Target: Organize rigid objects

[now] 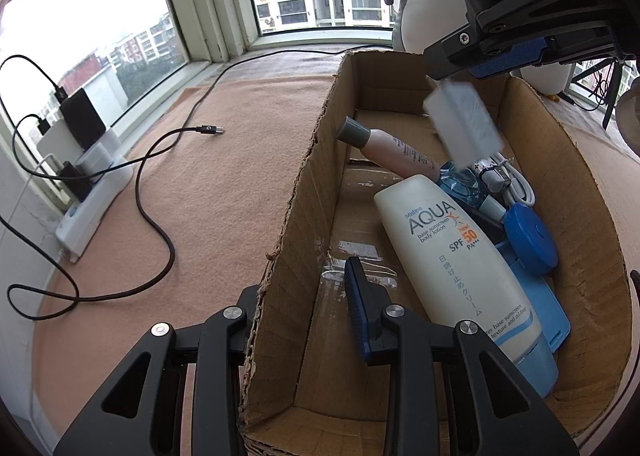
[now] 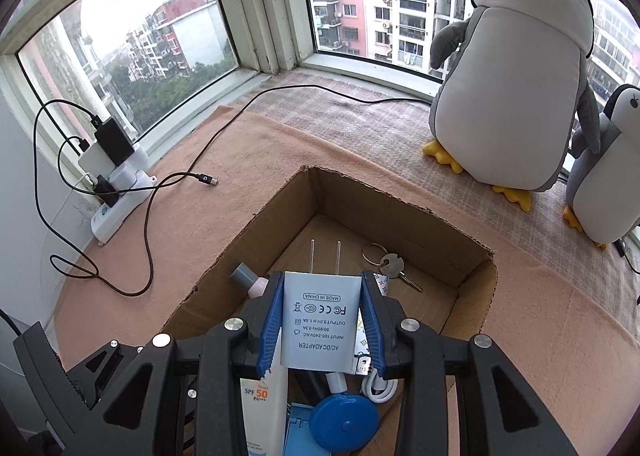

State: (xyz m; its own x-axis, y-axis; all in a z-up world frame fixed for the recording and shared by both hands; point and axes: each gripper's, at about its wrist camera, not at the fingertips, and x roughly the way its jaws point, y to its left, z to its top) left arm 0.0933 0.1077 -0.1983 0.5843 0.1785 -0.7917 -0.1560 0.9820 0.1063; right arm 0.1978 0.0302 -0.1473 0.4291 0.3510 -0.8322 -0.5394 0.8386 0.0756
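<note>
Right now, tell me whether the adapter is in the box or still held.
Held: right gripper clamps the adapter above the cardboard box.

My two gripper cameras, both close above the open brown cardboard box (image 1: 592, 192) (image 2: 476, 284), facing the windows.

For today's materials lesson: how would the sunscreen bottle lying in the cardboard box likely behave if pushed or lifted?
The sunscreen bottle looks smooth and glossy, so probably slippery. Its flattened shape, lying on its side, suggests sliding rather than rolling. It leans on other items in the cardboard box, so it may shift them.
</note>
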